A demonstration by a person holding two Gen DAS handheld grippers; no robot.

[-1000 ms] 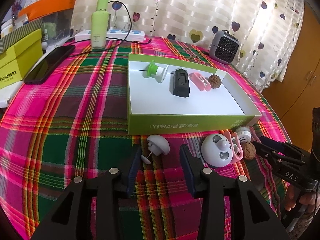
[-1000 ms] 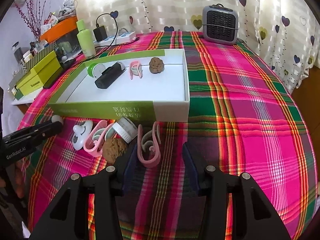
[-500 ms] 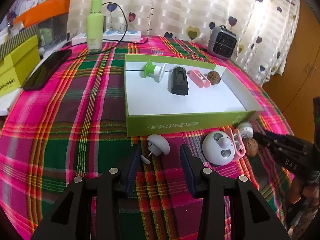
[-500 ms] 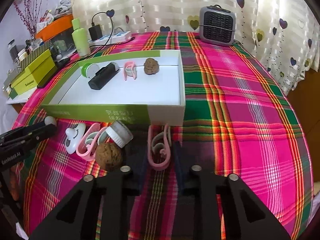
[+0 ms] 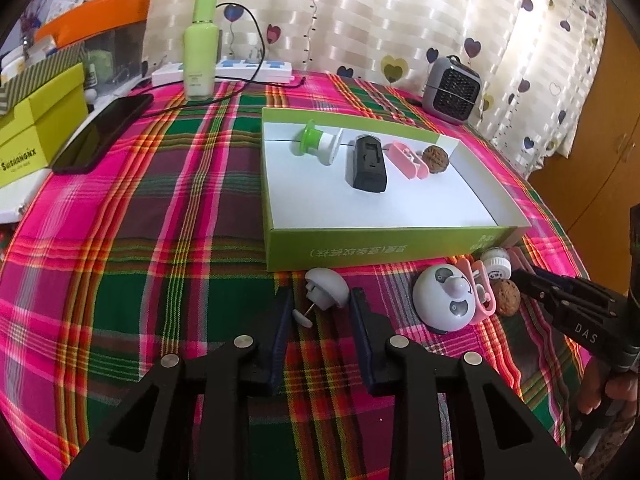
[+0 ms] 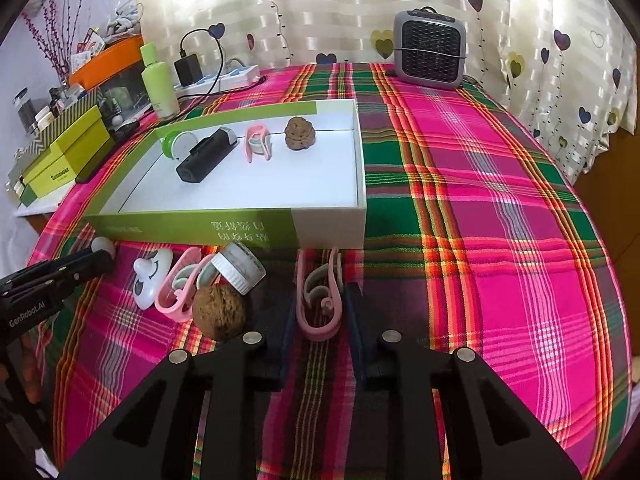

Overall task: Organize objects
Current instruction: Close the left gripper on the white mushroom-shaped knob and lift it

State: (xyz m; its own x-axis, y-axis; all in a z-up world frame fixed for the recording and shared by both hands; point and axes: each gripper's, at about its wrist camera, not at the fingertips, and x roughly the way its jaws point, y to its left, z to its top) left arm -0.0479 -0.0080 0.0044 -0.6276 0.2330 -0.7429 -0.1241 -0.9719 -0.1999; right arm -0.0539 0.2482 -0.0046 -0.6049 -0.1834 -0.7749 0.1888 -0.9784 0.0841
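On the plaid cloth, my left gripper (image 5: pixel 320 300) has its jaws closing on a white mushroom-shaped piece (image 5: pixel 326 289), and both pads touch it. My right gripper (image 6: pixel 319 300) is shut on a pink clip (image 6: pixel 320 300) lying in front of the green box (image 6: pixel 192 228). Between the two grippers lie a white panda-face knob (image 5: pixel 444 300), another pink clip (image 5: pixel 480 292), a small white jar (image 5: pixel 496 262) and a walnut (image 5: pixel 505 296). The box (image 5: pixel 384 248) holds a green-and-white piece (image 5: pixel 316 142), a black device (image 5: pixel 368 164), a pink clip (image 5: pixel 408 160) and a walnut (image 5: pixel 436 156).
A green bottle (image 5: pixel 200 48), a white power strip (image 5: pixel 240 70) with cables, a black phone (image 5: pixel 104 132) and a yellow-green box (image 5: pixel 36 128) stand at the back left. At the back right sits a grey heater (image 6: pixel 430 48). The round table falls away on the right.
The right jaws closed onto the pink clip first. The left jaws have since narrowed around the white mushroom-shaped piece. Neither hand shifted.
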